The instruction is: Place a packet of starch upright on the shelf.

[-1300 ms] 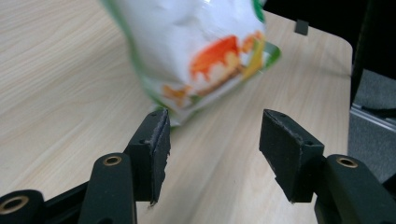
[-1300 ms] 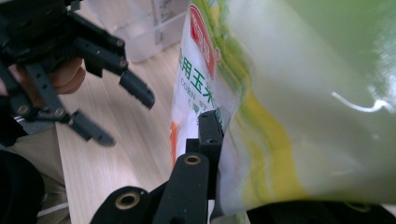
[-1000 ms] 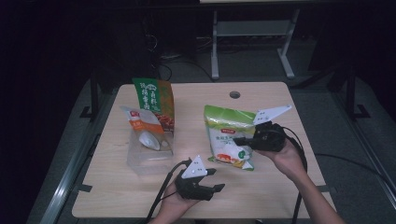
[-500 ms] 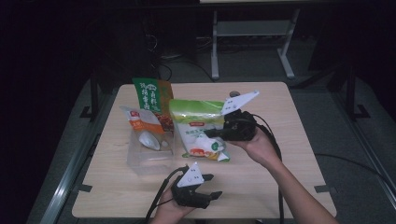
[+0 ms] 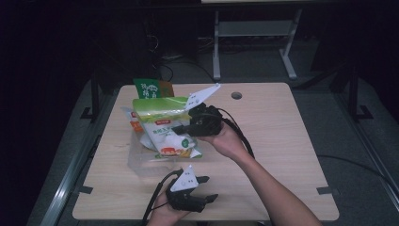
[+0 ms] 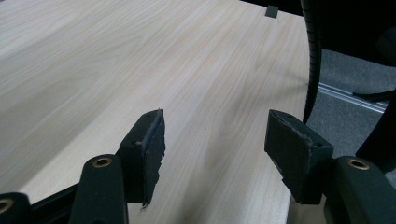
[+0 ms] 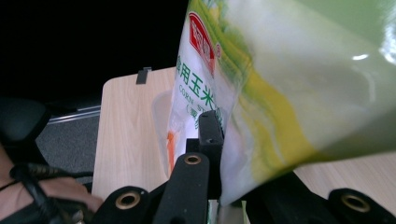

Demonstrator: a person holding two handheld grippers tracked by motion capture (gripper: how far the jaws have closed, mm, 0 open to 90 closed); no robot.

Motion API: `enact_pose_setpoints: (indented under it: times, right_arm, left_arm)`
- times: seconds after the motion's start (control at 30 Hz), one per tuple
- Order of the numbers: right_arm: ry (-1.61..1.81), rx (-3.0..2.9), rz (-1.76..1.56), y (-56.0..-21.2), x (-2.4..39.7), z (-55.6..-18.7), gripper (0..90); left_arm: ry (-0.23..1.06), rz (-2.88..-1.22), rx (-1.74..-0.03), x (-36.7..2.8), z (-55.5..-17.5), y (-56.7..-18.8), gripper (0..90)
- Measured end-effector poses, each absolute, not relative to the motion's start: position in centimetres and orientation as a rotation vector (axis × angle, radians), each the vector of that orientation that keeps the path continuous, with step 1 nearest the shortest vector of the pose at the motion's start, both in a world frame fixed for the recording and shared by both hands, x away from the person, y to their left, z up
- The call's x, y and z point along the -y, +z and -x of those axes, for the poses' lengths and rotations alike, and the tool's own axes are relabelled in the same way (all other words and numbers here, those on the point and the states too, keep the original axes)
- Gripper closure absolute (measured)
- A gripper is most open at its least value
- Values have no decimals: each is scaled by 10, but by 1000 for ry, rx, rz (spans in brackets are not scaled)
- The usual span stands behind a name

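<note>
A green and white corn starch bag hangs in the air, tilted, above the left half of the wooden table. My right gripper is shut on the bag's right edge. In the right gripper view the bag covers one jaw of the right gripper and the other jaw presses against it. My left gripper rests low at the table's front edge. Its jaws have just been opening, and in the left gripper view the left gripper has only bare wood between its pads.
Below the held bag lies a clear plastic container. An orange and white packet and a green and orange bag sit behind it at the back left. A cable hole marks the far middle.
My right gripper has carried the corn starch bag leftward and slightly up, from the table's middle to above the clear container. The left gripper has stayed at the front edge.
</note>
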State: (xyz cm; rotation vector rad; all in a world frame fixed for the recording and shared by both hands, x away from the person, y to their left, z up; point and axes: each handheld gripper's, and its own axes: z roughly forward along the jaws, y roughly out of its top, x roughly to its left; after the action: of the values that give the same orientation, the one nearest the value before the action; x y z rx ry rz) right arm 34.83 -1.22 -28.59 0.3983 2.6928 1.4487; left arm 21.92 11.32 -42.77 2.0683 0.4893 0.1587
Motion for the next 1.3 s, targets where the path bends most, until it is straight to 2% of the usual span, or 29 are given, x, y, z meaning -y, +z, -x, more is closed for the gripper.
enact_pose_setpoints:
  times: [0.77,1.3]
  right_arm:
    - [1435,-2736,-388,-307,-49,-354,879]
    - [1403,-2784,-449,-336,-81,-361,879]
  left_arm:
    - [173,-2081,-507,-131,-213,-431,359]
    - [175,-2085,-498,-136,-211,-433,358]
